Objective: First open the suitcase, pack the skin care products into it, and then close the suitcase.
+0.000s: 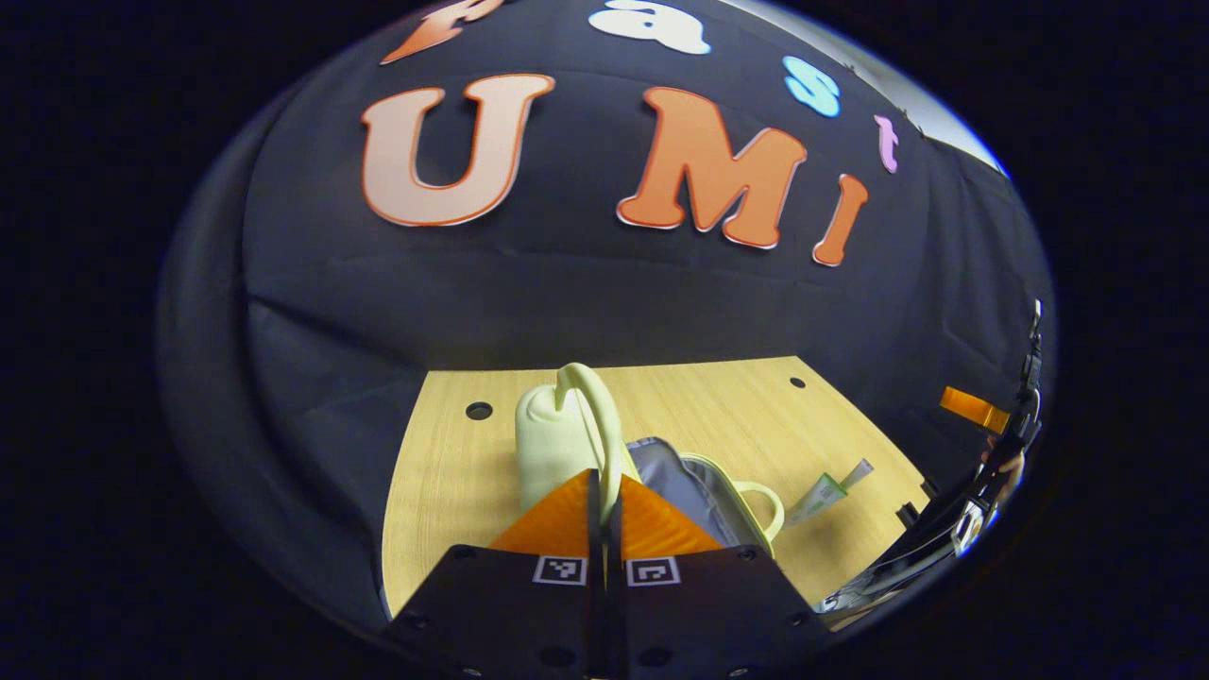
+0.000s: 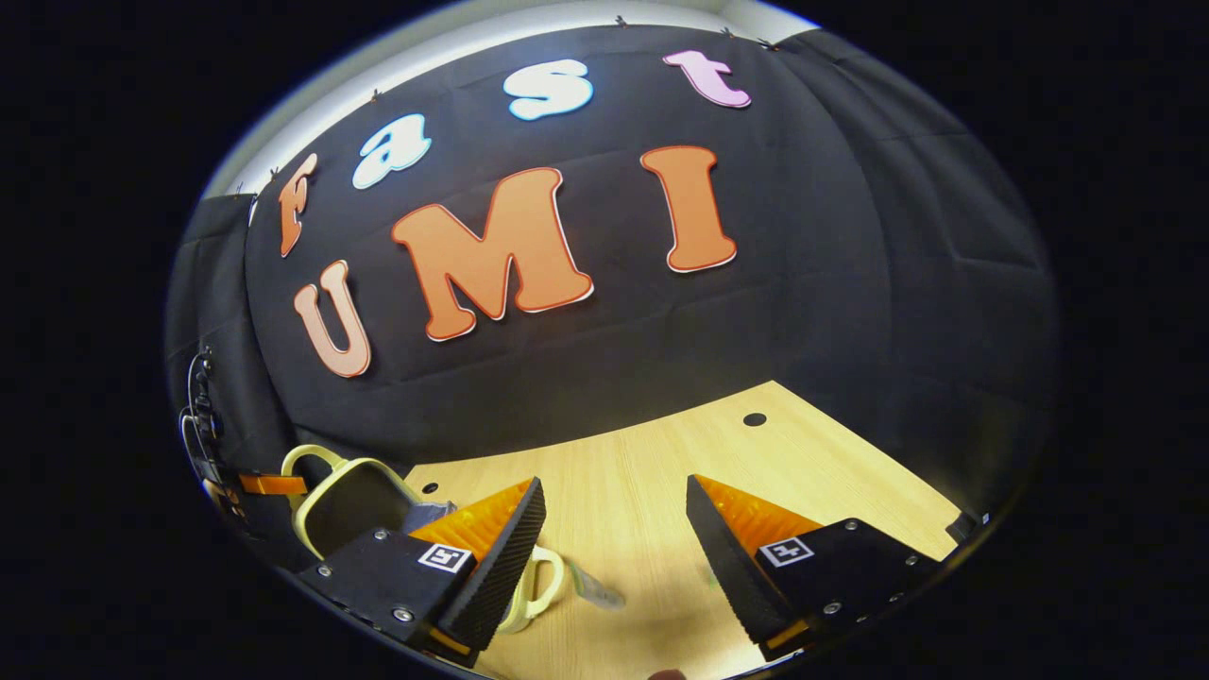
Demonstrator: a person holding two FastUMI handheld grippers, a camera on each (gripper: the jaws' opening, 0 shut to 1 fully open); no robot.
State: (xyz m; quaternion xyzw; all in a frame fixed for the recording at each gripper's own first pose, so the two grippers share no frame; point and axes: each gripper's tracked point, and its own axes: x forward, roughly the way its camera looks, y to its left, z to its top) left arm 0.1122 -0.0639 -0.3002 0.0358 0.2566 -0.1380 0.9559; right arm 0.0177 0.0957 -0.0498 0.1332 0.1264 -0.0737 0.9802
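Left gripper view.
- Your left gripper (image 1: 602,515): fingers drawn together, only a thin slit between them. The pale green edge of the suitcase lid ran into that slit, so the fingers appeared to pinch the lid rim.
- Suitcase (image 1: 661,472): small, pale green, lying open on the wooden table (image 1: 444,491) close to its near edge, about midway between its left and right edges. The lid (image 1: 553,444) stood upright with its handle arching over the top. The grey lining (image 1: 675,482) of the base was exposed to the right of the fingers, and a looped handle (image 1: 767,505) stuck out on the base's right side.
- Skin care tube (image 1: 826,491): pale green with a white cap, lying flat on the table just beside the suitcase toward the right edge, outside the case.
- Your right gripper (image 1: 982,491): at the table's right edge, seen side-on.

Right gripper view.
- Your right gripper (image 2: 614,543): fingers spread wide, nothing between them, bare table (image 2: 652,463) underneath.
- Suitcase (image 2: 354,505): at the table's left side, partly hidden behind the left finger; lid raised, dark interior facing you, a looped handle (image 2: 538,581) peeking out below the finger.
- Tube (image 2: 595,593): lying on the table just right of that handle, between the fingers and close to the left one, untouched.
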